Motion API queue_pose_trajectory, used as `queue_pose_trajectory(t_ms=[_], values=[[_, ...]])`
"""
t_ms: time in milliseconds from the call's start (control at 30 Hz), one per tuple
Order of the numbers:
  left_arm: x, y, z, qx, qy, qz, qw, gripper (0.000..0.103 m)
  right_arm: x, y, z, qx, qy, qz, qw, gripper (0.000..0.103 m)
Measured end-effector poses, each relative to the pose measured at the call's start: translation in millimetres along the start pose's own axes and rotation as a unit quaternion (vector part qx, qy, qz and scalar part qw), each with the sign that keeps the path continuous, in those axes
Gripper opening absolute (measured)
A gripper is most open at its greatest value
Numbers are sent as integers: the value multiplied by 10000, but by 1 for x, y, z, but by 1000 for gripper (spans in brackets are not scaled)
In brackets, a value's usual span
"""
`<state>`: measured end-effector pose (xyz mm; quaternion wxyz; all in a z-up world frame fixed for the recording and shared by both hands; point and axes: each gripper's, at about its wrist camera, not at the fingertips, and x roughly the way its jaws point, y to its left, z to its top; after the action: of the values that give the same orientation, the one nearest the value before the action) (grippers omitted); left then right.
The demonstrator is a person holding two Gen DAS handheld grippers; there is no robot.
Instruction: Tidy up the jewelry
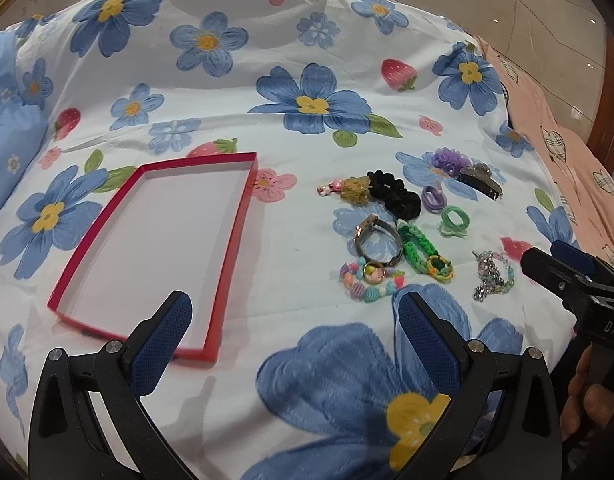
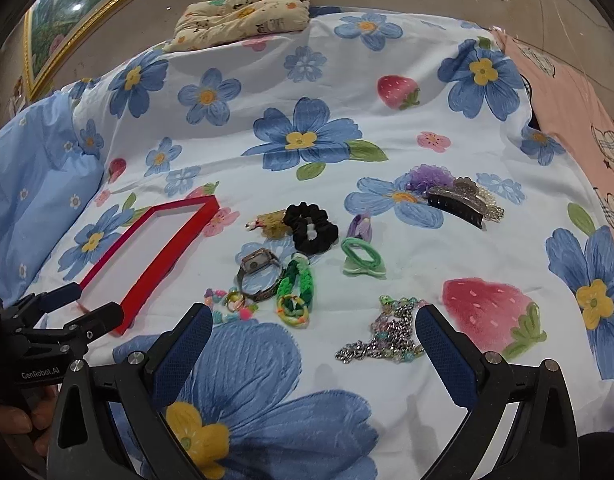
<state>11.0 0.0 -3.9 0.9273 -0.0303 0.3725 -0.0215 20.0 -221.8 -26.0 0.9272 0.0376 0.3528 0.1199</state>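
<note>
A shallow red box (image 1: 155, 248) with a white inside lies on the flowered bedspread; it also shows in the right wrist view (image 2: 147, 252). To its right lie a watch (image 1: 377, 240), a black scrunchie (image 1: 395, 194), a green braided band (image 1: 417, 248), a pastel bead bracelet (image 1: 371, 280), a green hair tie (image 1: 453, 220) and a silver chain (image 1: 491, 276). My left gripper (image 1: 295, 320) is open and empty, just in front of the box and the bracelet. My right gripper (image 2: 313, 332) is open and empty, its right finger beside the chain (image 2: 387, 336).
A dark hair claw (image 2: 459, 200), a purple flower piece (image 2: 427, 176) and a yellow clip (image 2: 271, 224) lie further back. A small patterned pillow (image 2: 247, 8) sits at the far edge. A pink cloth (image 2: 579, 112) covers the right side, a blue pillow (image 2: 31, 184) the left.
</note>
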Motion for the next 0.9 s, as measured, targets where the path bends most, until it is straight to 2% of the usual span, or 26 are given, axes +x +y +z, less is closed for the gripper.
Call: queue_pose_trajectory(t_ms=[433, 667, 900], values=[[50, -2, 53, 134, 219, -323, 9991, 103, 28, -26, 33, 236, 21, 93, 9997, 99], [83, -10, 78, 484, 393, -616, 9962, 99, 60, -43, 56, 386, 255, 2, 9989, 72], [124, -19, 103, 741, 665, -1000, 9900, 92, 108, -55, 72, 442, 652, -29, 9969, 58]])
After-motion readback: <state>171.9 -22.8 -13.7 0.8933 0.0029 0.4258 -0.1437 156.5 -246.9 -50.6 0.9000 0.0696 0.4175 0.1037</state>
